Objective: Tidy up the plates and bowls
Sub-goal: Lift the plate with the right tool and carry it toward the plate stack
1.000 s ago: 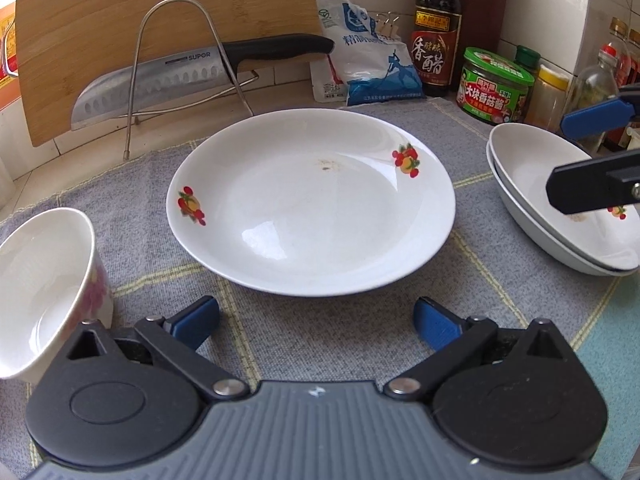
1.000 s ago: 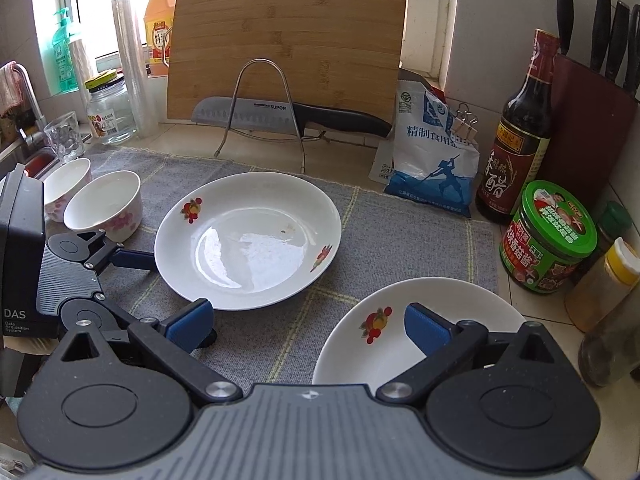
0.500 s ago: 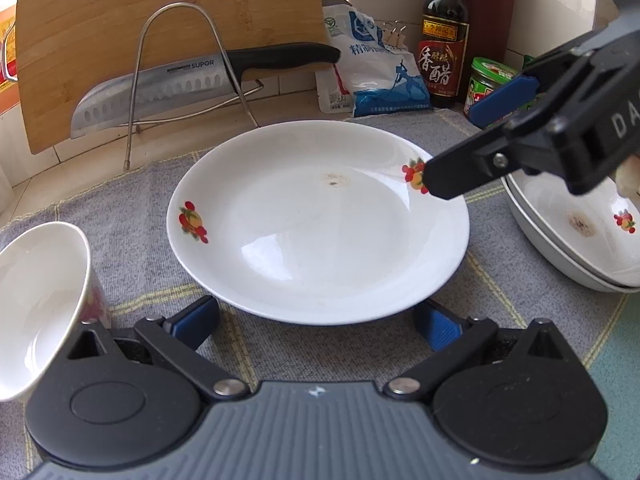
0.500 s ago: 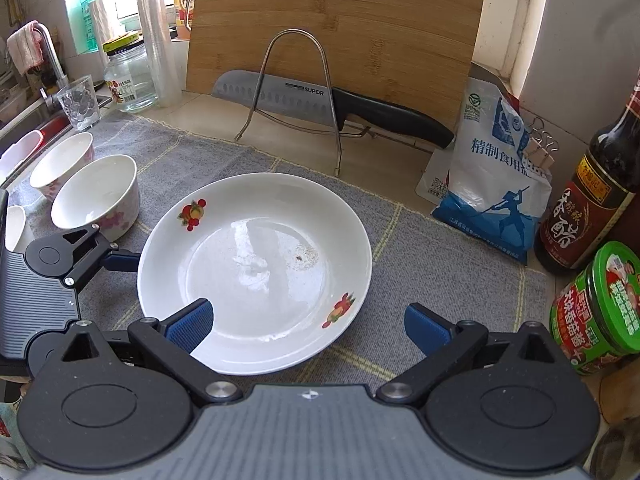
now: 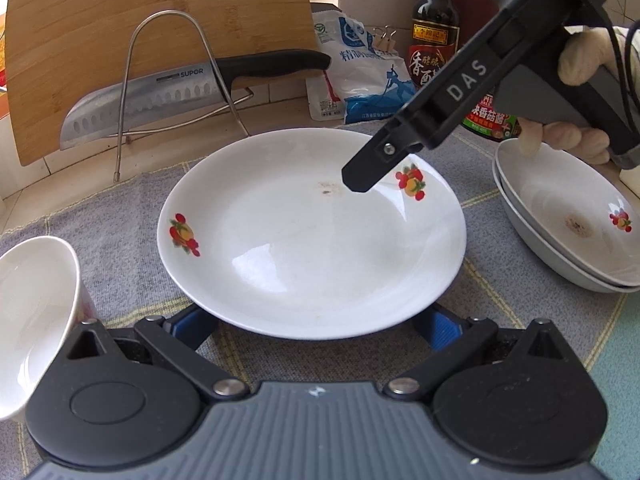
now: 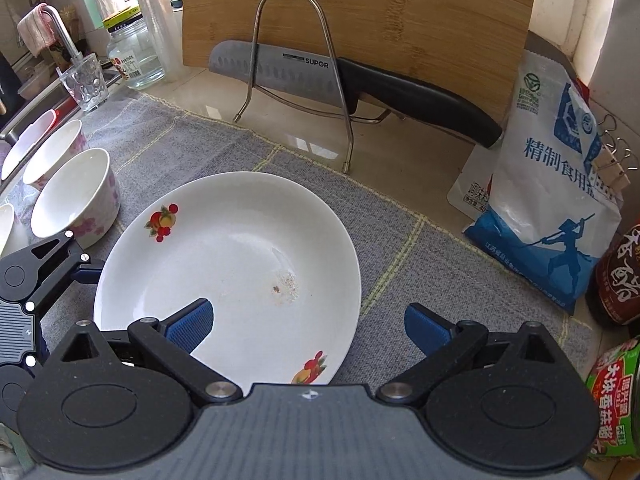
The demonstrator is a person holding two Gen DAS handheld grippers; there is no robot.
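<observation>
The white plate [image 5: 312,236] is lying flat on the grey mat [image 5: 500,272], its near rim sitting just ahead of and between the spread fingers of the left gripper [image 5: 316,326], which is gripping nothing. The right gripper [image 6: 308,320] is also standing wide open, one blue pad [image 6: 190,324] hanging over the plate's inside while the other is hanging outside the rim, so the edge is lying between them. Glazed china like this is likely stiff, smooth, slippery and breakable, so the rim looks like the only sensible place to pinch. The plate is carrying just a small brown smear. Beyond the left gripper's right finger, two stacked plates [image 5: 568,232] are nesting; the bowl [image 6: 76,200] off its left finger is showing nothing inside.
</observation>
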